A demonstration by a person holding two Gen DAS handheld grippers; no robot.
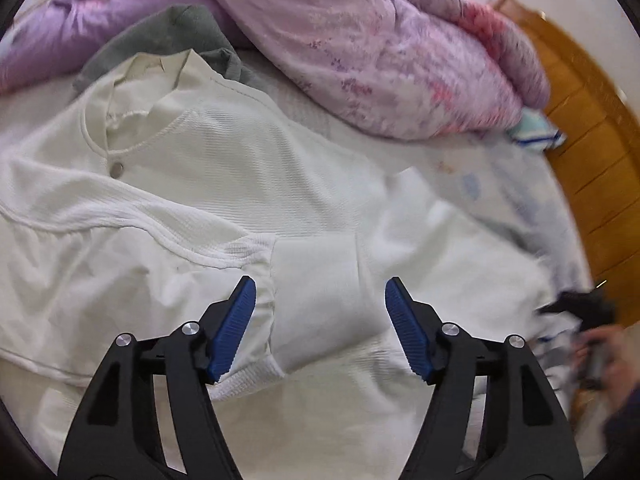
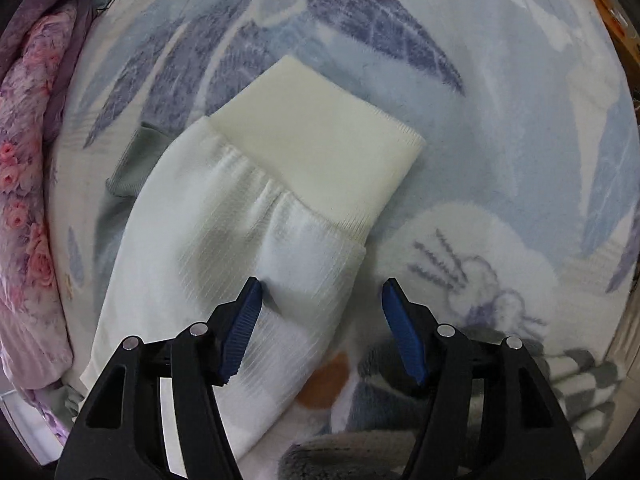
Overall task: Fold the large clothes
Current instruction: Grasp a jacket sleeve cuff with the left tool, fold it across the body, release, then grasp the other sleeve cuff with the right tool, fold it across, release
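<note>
A white ribbed sweater [image 1: 224,168] lies spread on the bed, collar and a snap button at the upper left. One sleeve is folded across the body, and its cuff [image 1: 320,300] lies between the open jaws of my left gripper [image 1: 320,292]. In the right wrist view the other sleeve [image 2: 224,248] lies on the blue patterned blanket, its cream cuff [image 2: 316,140] pointing up and right. My right gripper [image 2: 320,294] is open just above this sleeve, its left finger [image 2: 244,328] over the fabric.
A pink-purple floral quilt [image 1: 380,48] is heaped at the back of the bed. A grey garment [image 1: 168,36] lies behind the sweater's collar. The orange wooden floor [image 1: 592,152] shows at the right. The blue blanket [image 2: 500,140] covers the bed.
</note>
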